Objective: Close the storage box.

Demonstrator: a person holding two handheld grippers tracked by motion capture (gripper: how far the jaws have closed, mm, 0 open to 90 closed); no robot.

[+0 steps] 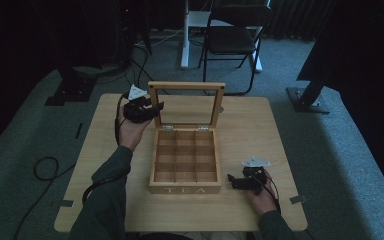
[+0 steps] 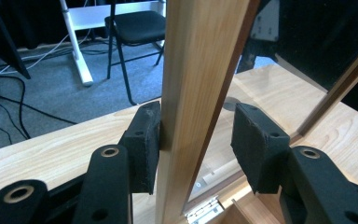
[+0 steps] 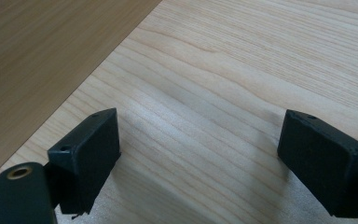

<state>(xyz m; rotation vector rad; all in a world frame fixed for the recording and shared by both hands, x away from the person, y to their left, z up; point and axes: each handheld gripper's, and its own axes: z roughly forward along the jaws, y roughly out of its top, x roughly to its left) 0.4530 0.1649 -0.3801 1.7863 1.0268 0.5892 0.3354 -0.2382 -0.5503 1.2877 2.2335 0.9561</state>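
Note:
A wooden tea box (image 1: 185,188) marked TEA stands mid-table with several empty compartments. Its glass-paned lid (image 1: 186,86) is raised upright. My left gripper (image 1: 156,108) is open at the lid's left frame edge. In the left gripper view that gripper (image 2: 200,135) straddles the lid frame (image 2: 200,56): the left pad (image 2: 142,144) touches the wood, while the right pad (image 2: 256,149) stands apart from it. My right gripper (image 1: 233,181) rests low on the table, right of the box, open (image 3: 196,154) with nothing between its jaws. The box wall (image 3: 37,56) lies to its left.
The table (image 1: 250,130) has bare wood right of and behind the box. A black chair (image 1: 232,35) and a white desk leg (image 1: 185,40) stand beyond the far edge. Cables (image 1: 45,167) lie on the floor at the left. The lid's hinge (image 2: 205,210) sits below my left jaws.

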